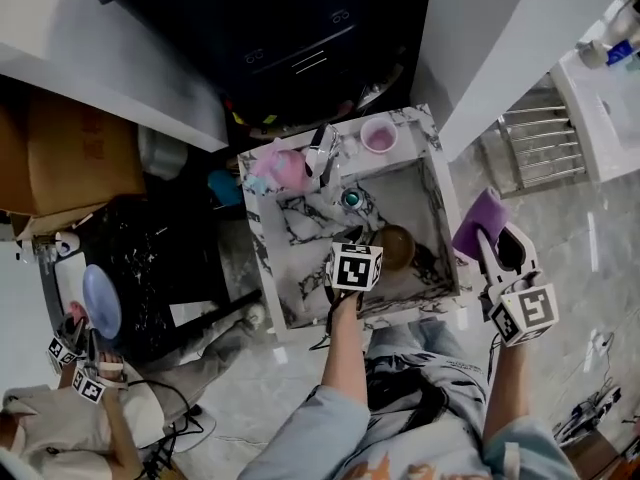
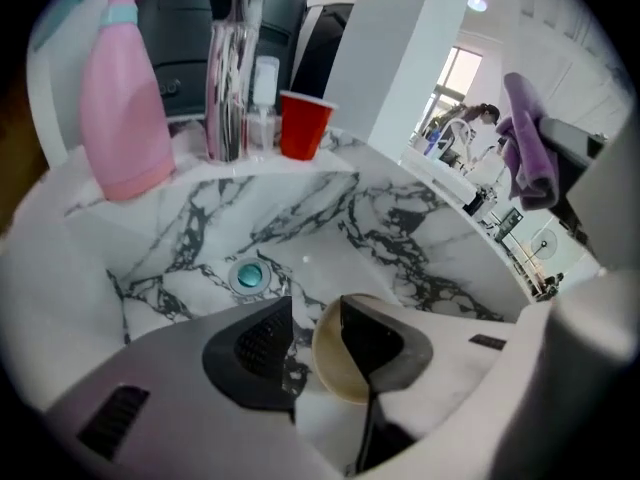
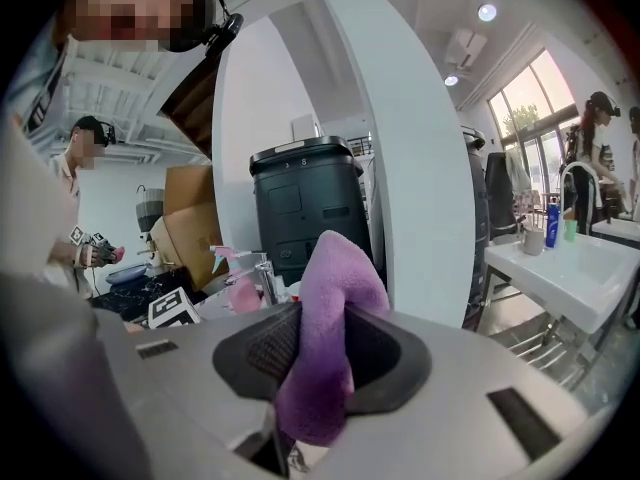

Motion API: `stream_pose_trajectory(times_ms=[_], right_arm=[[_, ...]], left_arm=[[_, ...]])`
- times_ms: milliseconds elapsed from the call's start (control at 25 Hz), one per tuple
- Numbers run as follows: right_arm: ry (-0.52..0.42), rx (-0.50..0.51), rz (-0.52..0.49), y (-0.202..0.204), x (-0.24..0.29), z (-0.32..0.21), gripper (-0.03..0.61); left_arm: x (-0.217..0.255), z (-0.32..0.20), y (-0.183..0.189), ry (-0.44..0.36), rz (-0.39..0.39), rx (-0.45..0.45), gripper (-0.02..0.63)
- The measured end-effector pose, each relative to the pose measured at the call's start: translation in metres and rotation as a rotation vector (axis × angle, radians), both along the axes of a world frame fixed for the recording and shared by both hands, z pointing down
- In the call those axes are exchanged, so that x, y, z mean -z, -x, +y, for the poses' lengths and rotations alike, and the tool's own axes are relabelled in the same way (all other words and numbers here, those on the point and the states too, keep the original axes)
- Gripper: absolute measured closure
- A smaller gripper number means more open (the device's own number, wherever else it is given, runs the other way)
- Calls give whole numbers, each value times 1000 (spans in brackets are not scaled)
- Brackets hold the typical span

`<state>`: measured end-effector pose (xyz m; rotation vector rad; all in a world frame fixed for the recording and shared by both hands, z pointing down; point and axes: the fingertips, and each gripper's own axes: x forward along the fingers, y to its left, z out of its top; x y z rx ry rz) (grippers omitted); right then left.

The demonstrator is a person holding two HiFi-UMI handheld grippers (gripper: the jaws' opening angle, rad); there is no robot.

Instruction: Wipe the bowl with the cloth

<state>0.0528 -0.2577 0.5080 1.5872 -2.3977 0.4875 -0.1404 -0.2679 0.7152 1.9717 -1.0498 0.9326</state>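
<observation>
Left gripper jaws are standing apart just over the bowl and pressing on nothing. One jaw is overlapping the bowl's inside, and its rim is showing in the gap. This tan bowl is sitting on the floor of the marble sink, on the person's side of the drain.

Right gripper is clamping the purple cloth, with a fold standing up between the pads. It is hanging just outside the sink's right rim, well apart from the bowl.

Judgement: wiping is not yet under way. To do the step well, the left jaws should be closing on the rim to steady the bowl. The cloth should be coming down inside it and sweeping round. Left unheld, the bowl is likely to slide on the smooth marble.

Pink spray bottle and red cup are standing on the back ledge, away from the work.
</observation>
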Motion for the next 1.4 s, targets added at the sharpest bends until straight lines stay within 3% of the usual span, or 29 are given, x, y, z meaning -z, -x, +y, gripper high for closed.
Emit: stream_pose_trajectory(times_ms=[320,640,880,1040,1200,1400], right_arm=[[-106,57,-40,2,44,-6,449],[-198,133,-83,23,92,-10,449],[-312,199,-102,41,146,-23,449],[-378,204,-58,49,175,-33,449],[-388,215,-9,61,180,-19,449],[-384,202,6,62,180,-22,449]], left_arm=[[120,-13,20,-275,33,176,482],[243,-3,40,-569,83,290,568],[324,-6,47,-802,141,368,588],[369,-6,46,-953,154,406,591],[383,10,41,-1006,103,394,591],[379,7,42,-1003,64,390,591]])
